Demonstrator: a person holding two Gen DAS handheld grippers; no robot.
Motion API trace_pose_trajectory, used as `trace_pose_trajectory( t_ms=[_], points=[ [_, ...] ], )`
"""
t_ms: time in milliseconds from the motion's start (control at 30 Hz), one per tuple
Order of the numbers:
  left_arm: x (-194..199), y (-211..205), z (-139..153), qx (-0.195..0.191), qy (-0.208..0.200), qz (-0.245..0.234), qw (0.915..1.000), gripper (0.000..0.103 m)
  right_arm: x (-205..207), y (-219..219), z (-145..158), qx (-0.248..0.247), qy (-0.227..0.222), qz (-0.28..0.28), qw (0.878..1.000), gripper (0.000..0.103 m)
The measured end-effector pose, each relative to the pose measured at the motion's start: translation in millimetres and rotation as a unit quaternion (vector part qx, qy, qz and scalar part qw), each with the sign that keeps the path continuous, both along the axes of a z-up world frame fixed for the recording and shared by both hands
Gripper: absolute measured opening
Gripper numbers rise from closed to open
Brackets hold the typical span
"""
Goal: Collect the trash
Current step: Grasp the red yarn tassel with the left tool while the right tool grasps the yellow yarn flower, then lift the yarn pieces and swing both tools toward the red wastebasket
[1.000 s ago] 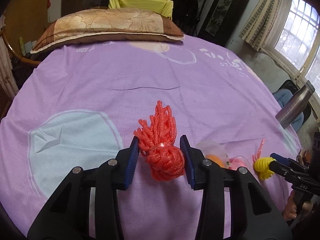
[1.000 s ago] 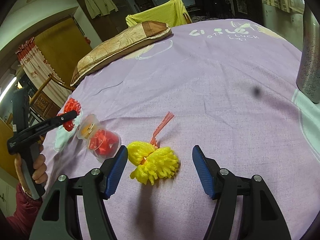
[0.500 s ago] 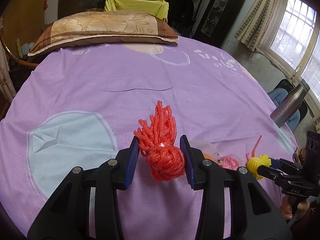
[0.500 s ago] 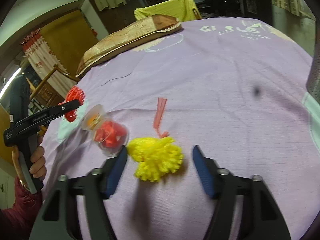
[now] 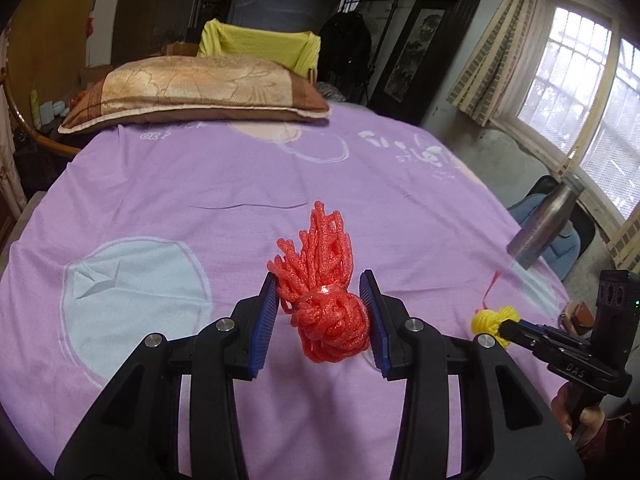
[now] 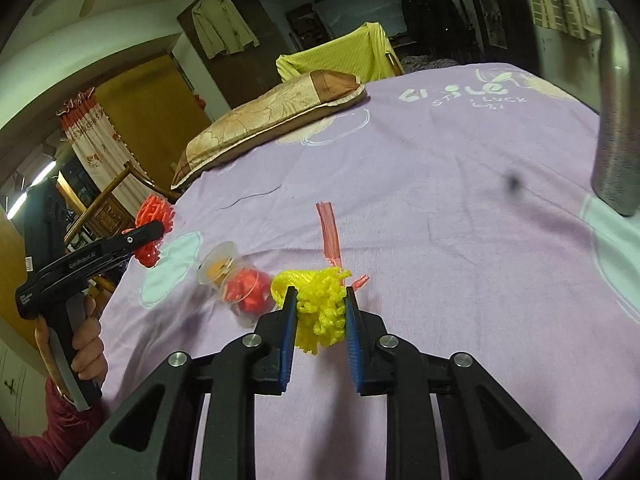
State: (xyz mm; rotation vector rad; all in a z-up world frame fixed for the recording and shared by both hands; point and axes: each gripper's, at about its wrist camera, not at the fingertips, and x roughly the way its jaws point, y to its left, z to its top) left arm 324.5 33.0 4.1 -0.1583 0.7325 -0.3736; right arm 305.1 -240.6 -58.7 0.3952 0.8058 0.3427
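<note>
My metal bottle [image 6: 616, 120] is running off the frame's right edge, top cut away. The clear plastic cup [image 6: 236, 284] is blurring, contents unreadable. My left hand [image 6: 86, 344] is showing only partly behind its handle.

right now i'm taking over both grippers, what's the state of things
Left gripper: shut on the red foam net, held clear above the purple sheet.
Right gripper: jaws closing around the yellow foam net, which sits between the pads.
On the sheet: a clear plastic cup lying on its side with red scraps inside, and a pink strip.
Done: two nets picked.
Left: cup and strip; no bin is in view, so find one first.
</note>
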Motion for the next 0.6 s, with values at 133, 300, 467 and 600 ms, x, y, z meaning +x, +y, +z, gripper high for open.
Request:
trace_pose_trajectory(
  t_ms=[133, 300, 467, 600],
  points=[
    [-18, -17, 6, -0.015, -0.003, -0.018, 0.9997, 0.042, -25, -8, 16, -0.008, -0.019, -0.01, 1.0, 0.023],
    [-46, -46, 12, -0.021, -0.011, -0.048, 0.9986, 0.042, -63, -26, 37, -0.009, -0.049, -0.032, 0.998, 0.023],
    [-76, -71, 25, -0.026, -0.031, -0.076, 0.9962, 0.042, -96, -42, 49, -0.01, -0.071, -0.049, 0.996, 0.023],
    [-102, -93, 33, -0.022, -0.047, -0.1, 0.9936, 0.042, -124, -55, 58, -0.012, -0.087, -0.064, 0.994, 0.023]
  ],
)
